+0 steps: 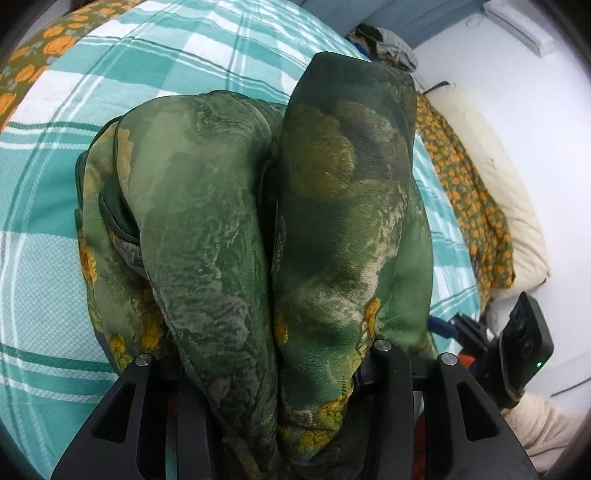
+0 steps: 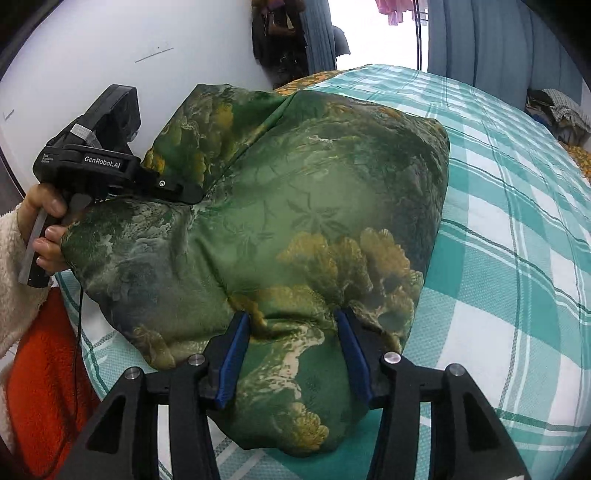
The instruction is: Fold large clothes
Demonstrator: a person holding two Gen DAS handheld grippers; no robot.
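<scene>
A large green garment (image 2: pixel 295 221) with yellow flower print lies bunched on a teal plaid bed (image 2: pixel 517 240). My left gripper (image 2: pixel 184 194) is shut on the garment's left edge; in the left wrist view thick folds of the cloth (image 1: pixel 258 240) cover its fingers. My right gripper (image 2: pixel 291 317) is open, its blue-padded fingers (image 2: pixel 236 354) standing wide apart on either side of a fold at the garment's near edge.
A cream pillow (image 1: pixel 491 177) and an orange-flowered sheet (image 1: pixel 469 192) lie at the bed's right side by a white wall. Curtains (image 2: pixel 491 40) and hanging clothes (image 2: pixel 277 33) stand behind the bed. An orange cloth (image 2: pixel 44 369) sits at the near left.
</scene>
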